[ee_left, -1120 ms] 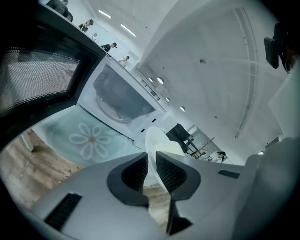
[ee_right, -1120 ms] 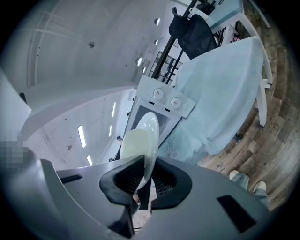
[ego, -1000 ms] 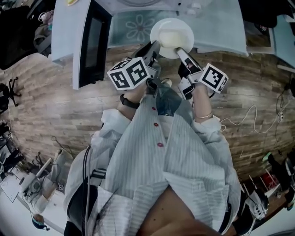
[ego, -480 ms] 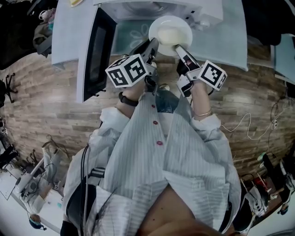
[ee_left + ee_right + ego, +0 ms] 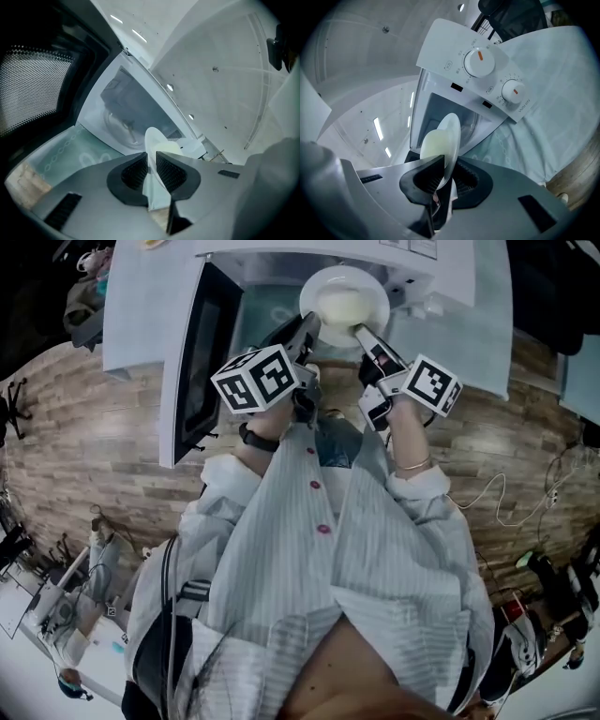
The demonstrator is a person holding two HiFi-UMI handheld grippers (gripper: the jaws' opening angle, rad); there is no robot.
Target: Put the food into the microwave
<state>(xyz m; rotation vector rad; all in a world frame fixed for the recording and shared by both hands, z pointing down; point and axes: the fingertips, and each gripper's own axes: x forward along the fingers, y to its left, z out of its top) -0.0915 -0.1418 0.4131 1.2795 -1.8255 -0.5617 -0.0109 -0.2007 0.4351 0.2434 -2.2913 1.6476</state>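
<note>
Top centre, the round white plate point(image 5: 322, 283) of pale creamy food point(image 5: 343, 307) was clenched rim-wise by the left hand-held gripper point(image 5: 310, 328) and the right hand-held gripper point(image 5: 361, 333).

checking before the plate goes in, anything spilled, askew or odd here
Nothing stands out. The plate is clamped by its rim in the left gripper and right gripper, the food sits on it unspilled, and the microwave door stands wide open.

- Plate point(image 5: 344, 298): smooth, glossy white, ceramic-looking.
- Microwave point(image 5: 440, 49): smooth white casing; door point(image 5: 33, 89) with a dark perforated screen.
- Tabletop cloth point(image 5: 553, 84): pale, matt, patterned.
- Floor point(image 5: 94, 456): matt wood planks.
</note>
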